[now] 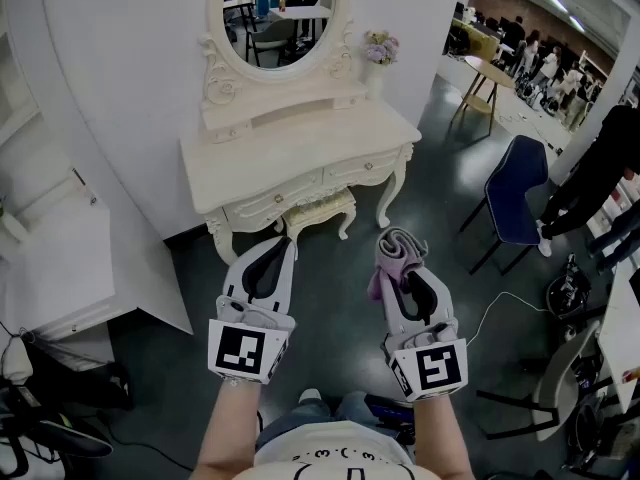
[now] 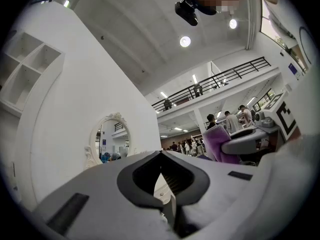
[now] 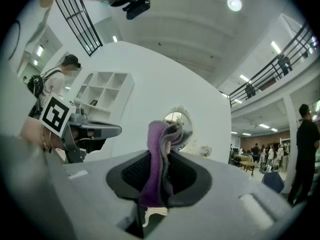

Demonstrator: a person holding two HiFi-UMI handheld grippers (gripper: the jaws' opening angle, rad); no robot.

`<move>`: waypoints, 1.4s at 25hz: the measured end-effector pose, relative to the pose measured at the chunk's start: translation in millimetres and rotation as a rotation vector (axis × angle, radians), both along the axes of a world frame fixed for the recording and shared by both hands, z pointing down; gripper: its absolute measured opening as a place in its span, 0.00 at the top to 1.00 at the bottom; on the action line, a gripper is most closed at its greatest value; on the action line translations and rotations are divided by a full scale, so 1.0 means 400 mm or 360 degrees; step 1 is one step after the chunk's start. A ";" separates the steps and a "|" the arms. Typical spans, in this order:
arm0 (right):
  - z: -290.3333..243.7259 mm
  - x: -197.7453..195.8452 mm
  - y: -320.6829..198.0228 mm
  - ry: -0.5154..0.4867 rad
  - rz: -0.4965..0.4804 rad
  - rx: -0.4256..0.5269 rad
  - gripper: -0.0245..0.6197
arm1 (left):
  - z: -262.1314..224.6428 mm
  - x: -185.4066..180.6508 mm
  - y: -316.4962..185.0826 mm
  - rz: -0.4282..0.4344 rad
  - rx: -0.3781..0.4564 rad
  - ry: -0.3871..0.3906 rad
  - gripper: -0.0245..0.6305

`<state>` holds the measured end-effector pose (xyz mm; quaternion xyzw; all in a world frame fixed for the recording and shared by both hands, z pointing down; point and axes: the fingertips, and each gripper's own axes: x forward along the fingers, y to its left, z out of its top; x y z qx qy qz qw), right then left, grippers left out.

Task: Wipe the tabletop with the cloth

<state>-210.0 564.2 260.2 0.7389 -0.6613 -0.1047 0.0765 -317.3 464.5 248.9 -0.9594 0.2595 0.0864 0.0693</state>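
Note:
A cream dressing table (image 1: 300,148) with an oval mirror (image 1: 278,10) stands against the white wall ahead of me; its tabletop is bare. My right gripper (image 1: 403,256) is shut on a folded purple and grey cloth (image 1: 396,253), held in the air short of the table's front edge. In the right gripper view the cloth (image 3: 161,159) sticks up between the jaws, with the mirror (image 3: 176,118) behind it. My left gripper (image 1: 272,260) is level with the right one, its jaws closed together with nothing in them. In the left gripper view the left gripper (image 2: 162,171) points at the mirror (image 2: 111,143).
A small stool (image 1: 318,210) sits under the table. A flower pot (image 1: 378,53) stands at its right back corner. A dark blue chair (image 1: 515,193) is on the right, with people (image 1: 598,163) further right. A white shelf unit (image 1: 50,258) stands left.

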 end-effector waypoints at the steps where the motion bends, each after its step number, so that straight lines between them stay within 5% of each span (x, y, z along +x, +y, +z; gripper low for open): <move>1: 0.000 0.001 -0.004 0.0000 0.0008 -0.0002 0.82 | -0.001 -0.002 -0.007 -0.0001 -0.0004 0.0001 0.96; 15: 0.035 0.125 -0.167 -0.0010 0.0036 -0.0018 0.82 | 0.030 0.106 -0.167 0.0016 -0.0035 0.0008 0.96; 35: 0.043 0.792 -0.605 -0.0002 -0.0064 -0.0094 0.82 | 0.009 0.750 -0.569 -0.0068 -0.0074 -0.0003 0.96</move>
